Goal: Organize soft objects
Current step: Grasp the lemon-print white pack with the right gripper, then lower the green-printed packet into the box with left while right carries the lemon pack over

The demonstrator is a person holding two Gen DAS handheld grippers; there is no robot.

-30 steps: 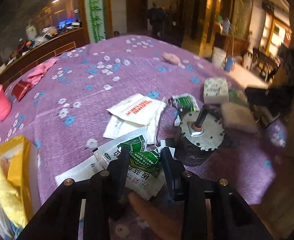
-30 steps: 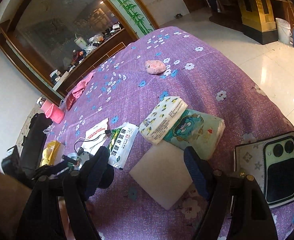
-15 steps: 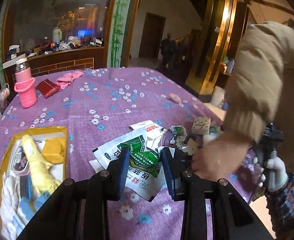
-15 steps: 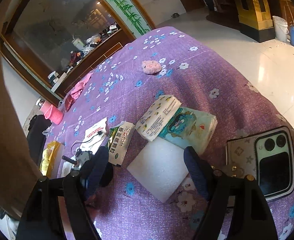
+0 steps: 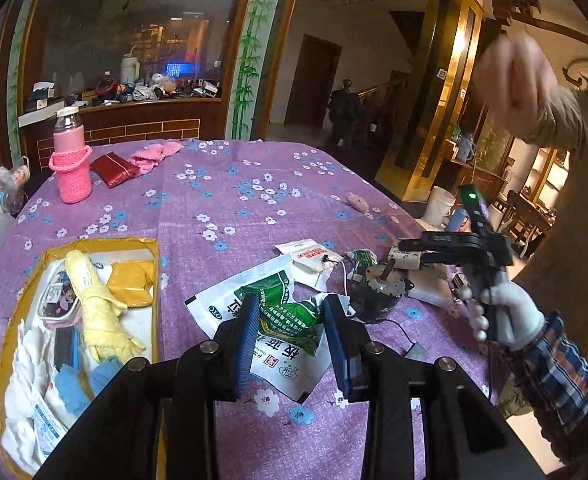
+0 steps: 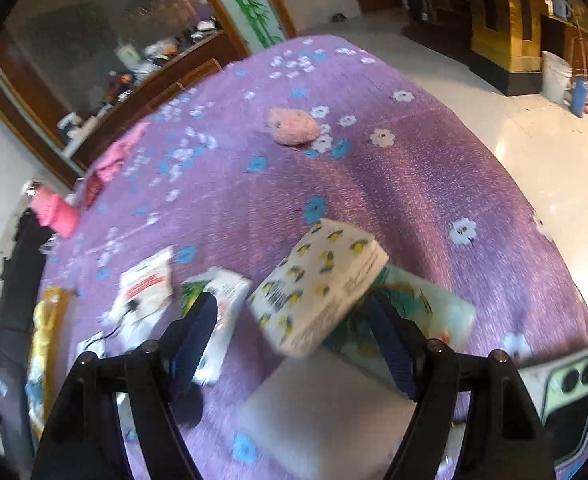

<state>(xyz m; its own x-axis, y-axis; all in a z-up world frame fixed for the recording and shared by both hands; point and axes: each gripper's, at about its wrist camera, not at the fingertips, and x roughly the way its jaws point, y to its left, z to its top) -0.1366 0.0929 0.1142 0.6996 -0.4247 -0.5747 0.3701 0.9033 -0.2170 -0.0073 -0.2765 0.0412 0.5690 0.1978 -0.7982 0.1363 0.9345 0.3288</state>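
**Green sachet in my left tool, tissue packs under my right**

A round table [image 5: 222, 184] under a purple cloth with small flowers fills both views, with a wood-panelled room and a glazed counter behind it. On the far side stand a bottle in a pink knitted sleeve [image 5: 70, 164], a red pouch [image 5: 114, 168] and a pink cloth [image 5: 156, 154].

My left tool [image 5: 290, 328] is clenched on a green-and-white sachet [image 5: 282, 312]: the crumpled foil sits pinched between the two blue pads, lifted off the cloth. To its left lies the yellow tray [image 5: 150, 242], already holding a pale yellow towel [image 5: 94, 300], a yellow sponge [image 5: 128, 280] and white and blue cloths. Beyond the sachet lie a white packet with red print [image 5: 307, 250] and a small motor [image 5: 381, 282] with its shaft up.

My right tool [image 6: 294, 328] is released, its pads standing wide apart and pressing on nothing. Between them in the blurred right view lies a lemon-print tissue pack [image 6: 321, 284], resting partly on a teal tissue pack [image 6: 425, 312], with a white foam pad [image 6: 325, 408] just in front. A phone [image 6: 569, 400] lies at the right edge, and a pink fluffy ball [image 6: 294, 126] sits well apart, farther up the table.
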